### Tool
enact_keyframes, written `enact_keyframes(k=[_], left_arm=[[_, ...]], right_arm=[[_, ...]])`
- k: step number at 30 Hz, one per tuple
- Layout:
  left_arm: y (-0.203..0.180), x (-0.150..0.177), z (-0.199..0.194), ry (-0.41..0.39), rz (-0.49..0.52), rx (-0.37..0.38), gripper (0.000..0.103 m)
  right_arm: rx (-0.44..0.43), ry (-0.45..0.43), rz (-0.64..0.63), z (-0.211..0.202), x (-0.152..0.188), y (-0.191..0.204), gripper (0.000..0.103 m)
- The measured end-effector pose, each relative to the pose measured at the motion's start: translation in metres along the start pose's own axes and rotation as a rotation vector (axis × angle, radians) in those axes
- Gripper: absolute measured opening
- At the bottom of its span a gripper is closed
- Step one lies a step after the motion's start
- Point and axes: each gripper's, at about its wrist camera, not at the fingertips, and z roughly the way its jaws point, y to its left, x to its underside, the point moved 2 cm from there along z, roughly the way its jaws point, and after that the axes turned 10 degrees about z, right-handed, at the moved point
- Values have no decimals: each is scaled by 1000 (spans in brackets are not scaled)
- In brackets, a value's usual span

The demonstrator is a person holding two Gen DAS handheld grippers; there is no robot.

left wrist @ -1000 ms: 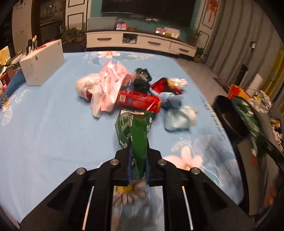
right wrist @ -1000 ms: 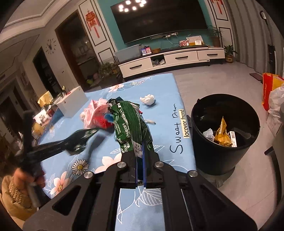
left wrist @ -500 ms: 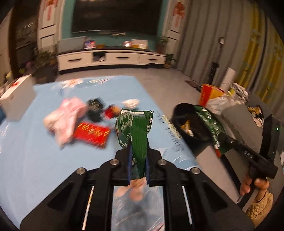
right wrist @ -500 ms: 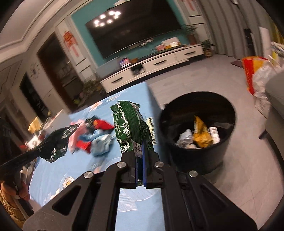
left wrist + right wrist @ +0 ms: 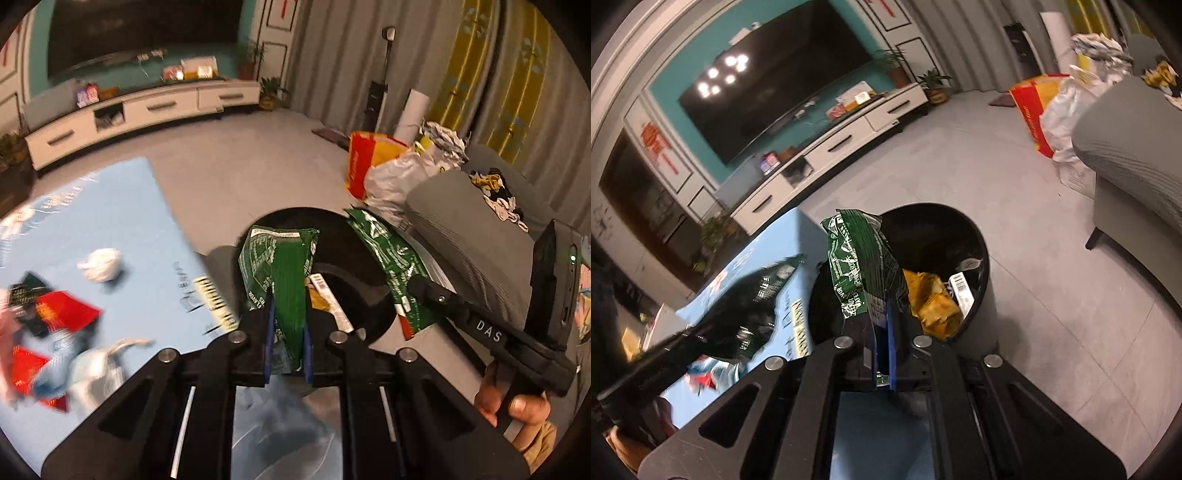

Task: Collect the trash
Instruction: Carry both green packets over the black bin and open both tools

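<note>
Green wrappers [image 5: 284, 273], two; one per claw [image 5: 287, 343].

Your left wrist view looks forward along its claw [image 5: 287, 347] from close above the bin [image 5: 354, 236]; your right view shares that bin [image 5: 975, 251], mid-frame.

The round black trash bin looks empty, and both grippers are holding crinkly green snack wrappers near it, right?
Not quite: the round black trash bin is not empty. The right wrist view shows a crumpled yellow bag and a white barcoded packet inside. The rest holds: the left gripper and right gripper each clamp a crinkly green snack wrapper near it.
</note>
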Motion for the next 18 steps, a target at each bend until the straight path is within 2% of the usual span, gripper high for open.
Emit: enact_keyframes(k=[5, 7, 8, 10, 11, 12, 14, 16, 17, 18], left_arm=[[-6, -12, 47, 54, 2, 16, 16], [-5, -12, 57, 66, 8, 17, 25], [-5, -12, 61, 68, 10, 8, 31], [-4, -13, 63, 64, 15, 2, 36], [-2, -12, 63, 60, 10, 3, 41], [-1, -11, 63, 58, 6, 2, 51], [2, -9, 60, 54, 1, -14, 54], [5, -5, 50, 46, -11, -22, 63], [6, -2, 43, 34, -19, -24, 74], [6, 1, 35, 22, -21, -26, 79]], right_arm=[[20, 9, 23, 22, -12, -9, 10], [21, 34, 38, 35, -16, -13, 17], [27, 40, 44, 39, -17, -15, 25], [41, 42, 57, 44, -18, -19, 36], [40, 41, 67, 45, -18, -22, 37], [37, 42, 73, 45, -17, -24, 40], [39, 41, 81, 43, -16, -26, 40], [35, 40, 86, 37, -12, -28, 45], [32, 40, 87, 34, -10, -27, 47], [25, 38, 83, 30, -7, -27, 52]])
